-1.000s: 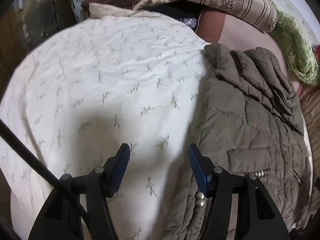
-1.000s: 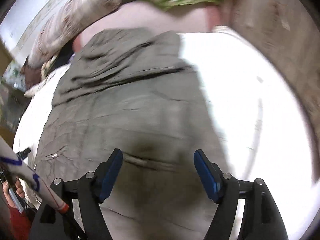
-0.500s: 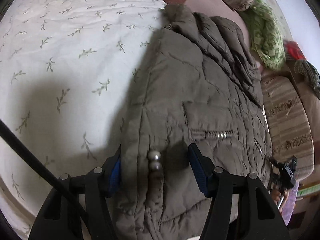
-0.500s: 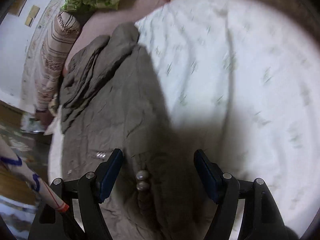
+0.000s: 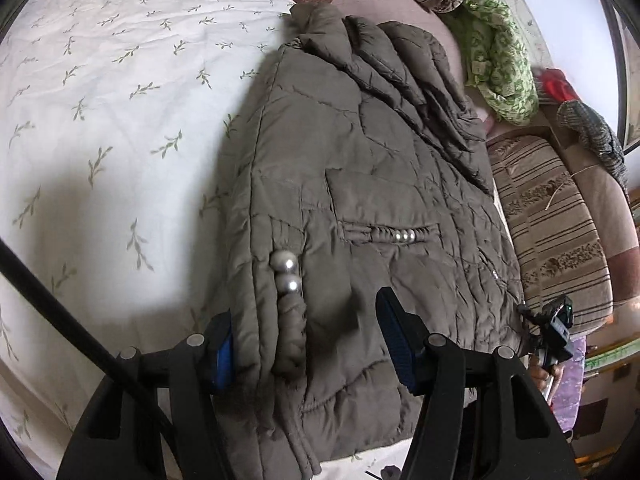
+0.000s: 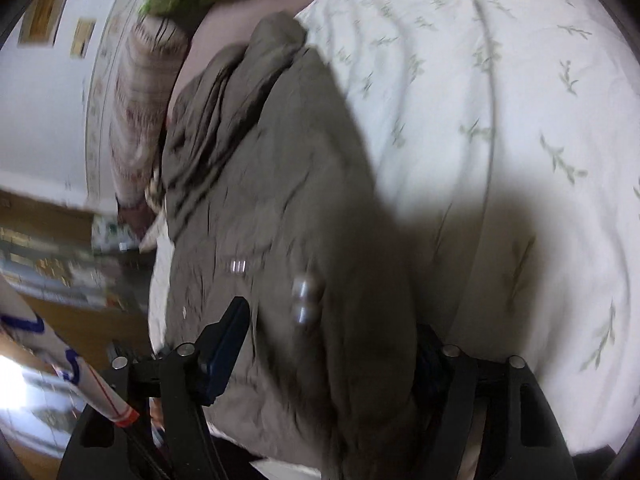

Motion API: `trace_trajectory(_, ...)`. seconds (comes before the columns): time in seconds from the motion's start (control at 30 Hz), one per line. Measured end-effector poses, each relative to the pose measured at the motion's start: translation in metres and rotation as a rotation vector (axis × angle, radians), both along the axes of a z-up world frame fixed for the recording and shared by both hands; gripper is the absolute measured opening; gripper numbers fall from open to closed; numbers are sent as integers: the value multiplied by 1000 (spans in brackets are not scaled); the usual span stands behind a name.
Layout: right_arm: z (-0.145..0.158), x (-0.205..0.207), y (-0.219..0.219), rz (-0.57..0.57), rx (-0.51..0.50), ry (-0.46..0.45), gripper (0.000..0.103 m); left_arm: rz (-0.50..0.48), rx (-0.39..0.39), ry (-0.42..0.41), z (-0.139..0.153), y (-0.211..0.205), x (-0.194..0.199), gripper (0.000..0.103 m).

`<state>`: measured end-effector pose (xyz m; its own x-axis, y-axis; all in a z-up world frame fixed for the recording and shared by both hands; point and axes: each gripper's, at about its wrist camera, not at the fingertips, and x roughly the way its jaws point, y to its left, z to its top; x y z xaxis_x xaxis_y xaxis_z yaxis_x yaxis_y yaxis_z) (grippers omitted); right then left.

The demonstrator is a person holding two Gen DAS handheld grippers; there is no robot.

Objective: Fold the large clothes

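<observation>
The step in hand looks like taking hold of the near hem of the olive quilted jacket (image 5: 360, 184) with both grippers so it can be folded away across the bed (image 5: 100, 120); to do it well, each side should pinch through all the padded layers close to the hem corners, at matching depth, so the bulky cloth lifts evenly and does not slide out. The jacket lies flat on the leaf-print sheet, its hem at the bed's near edge and its bunched collar end toward the far edge by the striped pillows (image 5: 552, 240). The left gripper (image 5: 304, 344) stands about half open, straddling the jacket's side edge beside two metal snaps (image 5: 285, 274), with its pads not yet pressing. The right gripper (image 6: 328, 340) has just been closing with the opposite edge of the hem between its jaws; its right pad is hidden by cloth, so whether it grips cannot be told.
</observation>
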<state>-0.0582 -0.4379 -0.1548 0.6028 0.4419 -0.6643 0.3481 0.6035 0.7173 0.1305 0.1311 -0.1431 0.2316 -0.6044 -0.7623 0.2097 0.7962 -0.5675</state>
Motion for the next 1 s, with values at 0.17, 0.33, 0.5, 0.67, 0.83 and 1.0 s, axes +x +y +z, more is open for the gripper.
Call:
trace_trajectory(0.17, 10, -18, 17, 24, -45, -13, 50, 3, -78, 48, -8, 9, -10, 59)
trace_trajectory(0.33, 12, -20, 15, -21, -47, -51, 48, 10, -52, 66, -17, 3, -13, 59)
trace_trajectory(0.5, 7, -19, 28, 8, -102, -18, 48, -44, 52, -16, -11, -18, -33, 59)
trace_trajectory(0.67, 13, -32, 33, 31, -92, -40, 36, -40, 88, -47, -9, -21, -39, 59)
trace_trajectory(0.83, 1, -26, 44, 44, -162, 35, 36, -25, 171, -82, -6, -32, -44, 61)
trace_trajectory(1.0, 26, -23, 52, 27, -237, 24, 21, 30, 232, -96, 15, -29, -47, 21)
